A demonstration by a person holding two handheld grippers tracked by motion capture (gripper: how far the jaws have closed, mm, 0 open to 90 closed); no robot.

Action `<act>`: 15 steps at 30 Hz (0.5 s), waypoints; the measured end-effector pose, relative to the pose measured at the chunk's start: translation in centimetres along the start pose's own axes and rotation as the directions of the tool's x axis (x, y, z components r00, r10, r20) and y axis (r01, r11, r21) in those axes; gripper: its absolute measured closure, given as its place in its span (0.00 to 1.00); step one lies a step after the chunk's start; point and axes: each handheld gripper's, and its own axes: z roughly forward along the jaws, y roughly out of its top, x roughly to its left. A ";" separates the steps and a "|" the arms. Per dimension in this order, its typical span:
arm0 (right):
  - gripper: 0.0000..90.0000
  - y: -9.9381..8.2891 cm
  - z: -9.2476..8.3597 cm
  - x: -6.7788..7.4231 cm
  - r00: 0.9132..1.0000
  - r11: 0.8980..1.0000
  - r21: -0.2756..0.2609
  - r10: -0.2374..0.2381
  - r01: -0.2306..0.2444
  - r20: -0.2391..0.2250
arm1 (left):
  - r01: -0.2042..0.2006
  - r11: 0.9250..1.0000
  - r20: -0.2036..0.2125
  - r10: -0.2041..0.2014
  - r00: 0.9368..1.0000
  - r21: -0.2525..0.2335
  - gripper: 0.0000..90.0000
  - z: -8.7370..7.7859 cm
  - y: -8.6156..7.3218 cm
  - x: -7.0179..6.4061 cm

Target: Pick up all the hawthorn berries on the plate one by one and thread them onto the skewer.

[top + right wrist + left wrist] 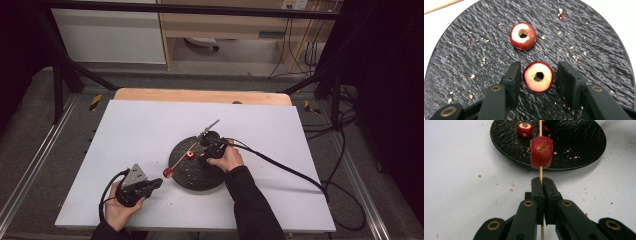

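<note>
My left gripper point(541, 185) is shut on a thin wooden skewer point(540, 171) near the white table's front left. A red fruit piece point(541, 152) is threaded on the skewer just beyond the jaws, over the rim of the black plate point(584, 147). The skewer point(200, 137) slants up and to the right across the plate point(192, 175). My right gripper point(539, 65) is low over the plate, its jaws on either side of a cored red fruit piece point(538, 77) with narrow gaps at both pads. A second cored piece point(523, 36) lies just beyond it.
Crumbs are scattered on the plate and on the white tabletop point(135, 130). A wooden strip point(200, 95) runs along the table's far edge. The right gripper's black cable point(290, 172) trails off to the right, and metal frame legs stand beyond the table.
</note>
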 end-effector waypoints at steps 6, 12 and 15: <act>0.67 0.0 0.1 -0.1 1.000 1.000 -0.001 0.015 -0.015 -0.004 | 0.004 1.000 -0.002 -0.004 1.000 -0.001 0.98 0.0 0.0 0.0; 0.67 0.0 -0.6 0.0 0.999 0.999 -0.026 0.039 -0.039 -0.017 | 0.006 1.000 -0.005 -0.006 1.000 -0.003 0.98 -0.1 0.0 0.1; 0.67 0.0 -1.4 0.1 0.998 0.997 -0.056 0.058 -0.059 -0.024 | 0.007 1.000 -0.006 -0.007 1.000 -0.005 0.98 -0.1 0.0 0.0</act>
